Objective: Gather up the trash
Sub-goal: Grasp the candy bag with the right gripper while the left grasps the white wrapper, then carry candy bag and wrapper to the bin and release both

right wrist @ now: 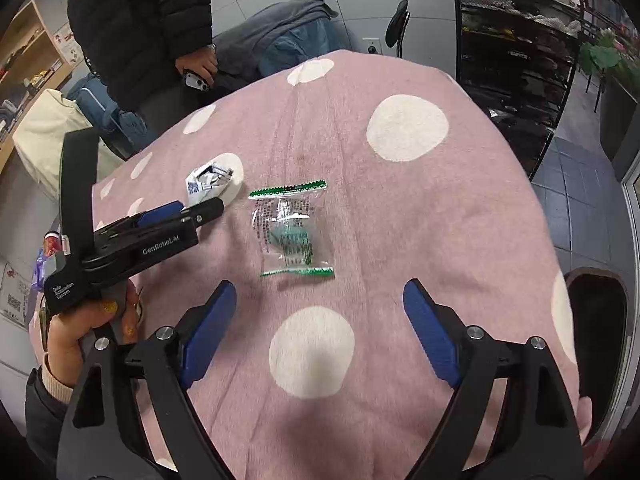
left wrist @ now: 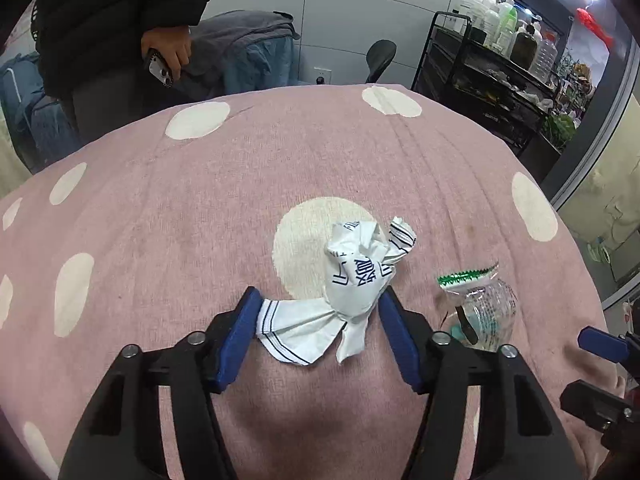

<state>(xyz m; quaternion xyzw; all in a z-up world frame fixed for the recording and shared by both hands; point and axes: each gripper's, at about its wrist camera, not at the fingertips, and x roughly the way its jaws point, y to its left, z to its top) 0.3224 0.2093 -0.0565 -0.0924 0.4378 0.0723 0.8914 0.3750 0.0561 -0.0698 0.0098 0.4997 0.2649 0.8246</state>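
A crumpled white wrapper with dark print (left wrist: 356,276) (right wrist: 206,182) lies on the pink polka-dot cloth (left wrist: 160,220) (right wrist: 400,208). My left gripper (left wrist: 318,296) (right wrist: 196,206) straddles it. The blue pads sit right at the wrapper's two ends, and the wrapper looks uncrushed and still rests on the cloth. To its right lies a clear plastic packet with green serrated seals (left wrist: 480,304) (right wrist: 292,232). My right gripper (right wrist: 319,286) hangs wide open just short of that packet, with nothing between its fingers. One right finger (left wrist: 600,345) shows at the edge of the left wrist view.
A person in a dark jacket (left wrist: 120,12) (right wrist: 140,20) stands at the far left edge holding a phone (left wrist: 160,68) (right wrist: 196,80). A black shelf cart with bottles (left wrist: 492,64) (right wrist: 516,52) stands at the far right, with a dark chair (left wrist: 380,56) behind the table.
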